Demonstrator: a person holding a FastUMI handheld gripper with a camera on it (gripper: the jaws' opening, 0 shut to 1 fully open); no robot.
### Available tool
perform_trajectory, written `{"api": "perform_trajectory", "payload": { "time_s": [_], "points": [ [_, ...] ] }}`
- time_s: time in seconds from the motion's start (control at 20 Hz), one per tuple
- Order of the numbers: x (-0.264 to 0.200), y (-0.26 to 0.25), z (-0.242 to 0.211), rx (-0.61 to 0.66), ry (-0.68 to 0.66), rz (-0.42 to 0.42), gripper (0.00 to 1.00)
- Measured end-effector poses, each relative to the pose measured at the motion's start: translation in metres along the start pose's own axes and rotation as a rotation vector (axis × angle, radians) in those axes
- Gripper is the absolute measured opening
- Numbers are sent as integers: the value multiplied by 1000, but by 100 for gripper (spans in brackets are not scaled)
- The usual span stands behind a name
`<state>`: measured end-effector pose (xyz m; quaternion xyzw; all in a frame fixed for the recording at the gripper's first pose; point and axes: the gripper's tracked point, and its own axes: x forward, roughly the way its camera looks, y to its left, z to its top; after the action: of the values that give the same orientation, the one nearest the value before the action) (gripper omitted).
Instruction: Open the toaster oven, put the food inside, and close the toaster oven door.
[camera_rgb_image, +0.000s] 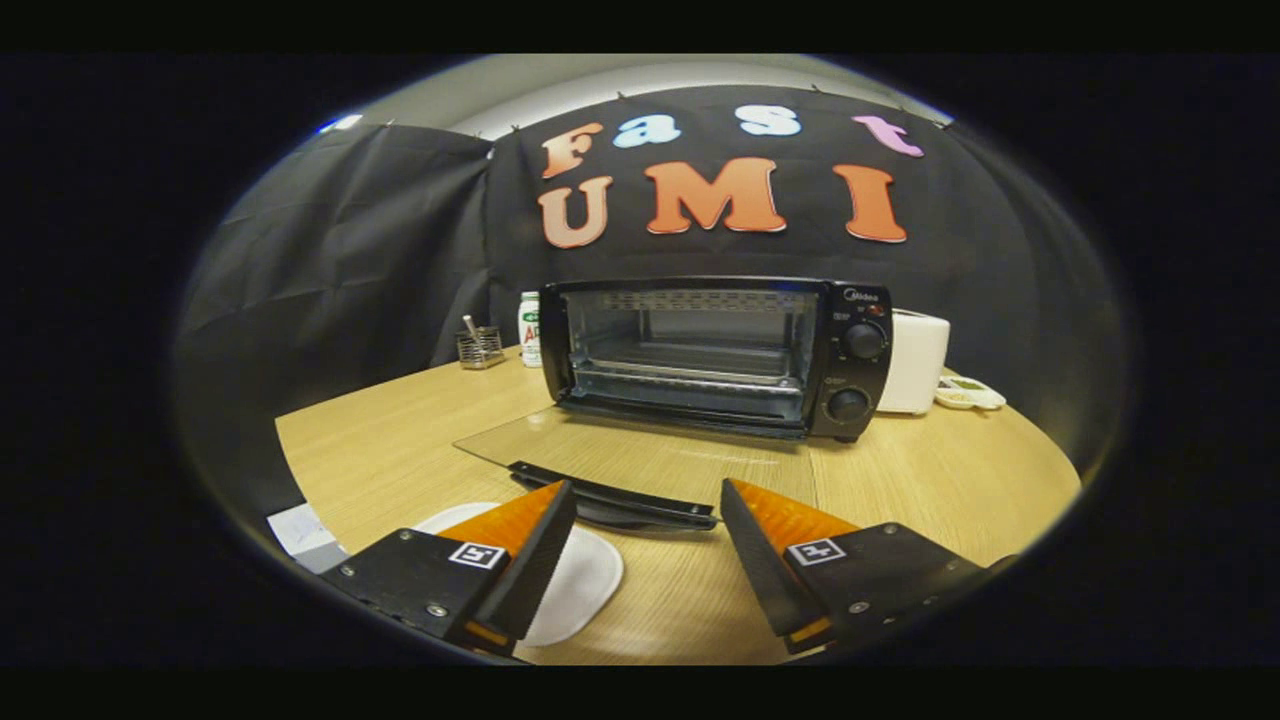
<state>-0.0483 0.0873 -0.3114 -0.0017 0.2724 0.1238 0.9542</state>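
1. Broadly, a round wooden tabletop (420, 440) carries everything.
2. Toaster oven (715, 355) stands at the far side, its glass door (640, 460) folded down flat toward the gripper, 2 knobs (862, 340) on its right panel.
3. Gripper (648, 515) hovers with fingers spread apart, holding nothing, the door's handle (615, 497) just ahead.
4. White plate (585, 580) lies under the left finger.
5. Small bottle (529, 328) stands left of the oven.
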Motion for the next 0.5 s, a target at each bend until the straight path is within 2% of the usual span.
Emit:
{"api": "perform_trajectory", "payload": {
  "time_s": [0.05, 0.4, 0.5],
  "points": [
    [-6, 9, -1, 2, -1, 25, 91],
    [-51, 83, -18, 39, 84, 234, 95],
    [-58, 94, -24, 11, 101, 257, 95]
  ]
}}
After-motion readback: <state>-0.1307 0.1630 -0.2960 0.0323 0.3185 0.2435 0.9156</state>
